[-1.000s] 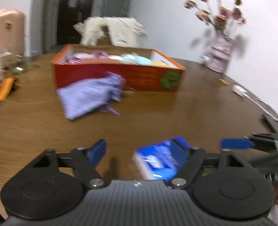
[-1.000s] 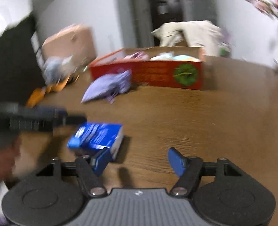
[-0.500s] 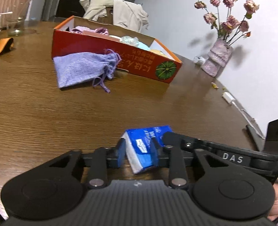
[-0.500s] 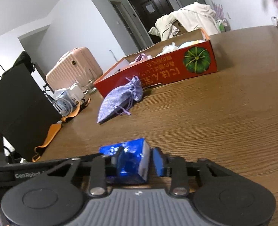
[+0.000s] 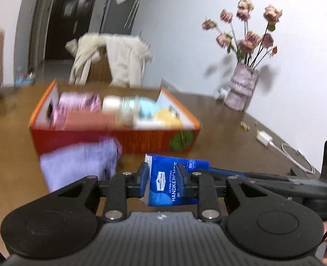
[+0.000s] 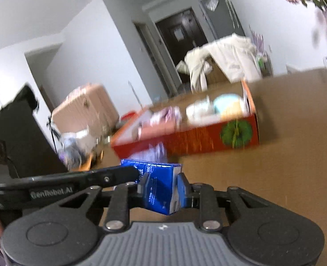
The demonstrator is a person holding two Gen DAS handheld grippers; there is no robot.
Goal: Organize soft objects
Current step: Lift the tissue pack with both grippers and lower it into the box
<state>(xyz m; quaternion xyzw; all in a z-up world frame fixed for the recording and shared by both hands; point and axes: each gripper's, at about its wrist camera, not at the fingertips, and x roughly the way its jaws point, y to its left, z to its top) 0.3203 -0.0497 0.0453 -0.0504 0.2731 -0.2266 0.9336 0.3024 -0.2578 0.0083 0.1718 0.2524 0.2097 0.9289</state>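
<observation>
A blue handkerchief tissue pack (image 5: 167, 180) is held in the air above the wooden table. My left gripper (image 5: 163, 180) is shut on it, and my right gripper (image 6: 162, 188) is shut on the same pack (image 6: 157, 188) from the other side. Beyond it stands an open red cardboard box (image 5: 141, 140) with soft items inside; it also shows in the right wrist view (image 6: 198, 141). A lilac drawstring pouch (image 5: 79, 161) lies on the table against the box front, left of the pack; the right wrist view shows only a blurred part of the pouch (image 6: 151, 153).
A vase of dried roses (image 5: 241, 88) stands at the back right of the table (image 5: 225, 137). A white charger and cable (image 5: 272, 141) lie near the right edge. A coat-draped chair (image 5: 110, 59) stands behind the box. A pink suitcase (image 6: 85, 108) is at left.
Both grippers have risen with the tissue pack held between them, lifting it off the table and moving closer to the red box. One second ago both were open beside the pack.
</observation>
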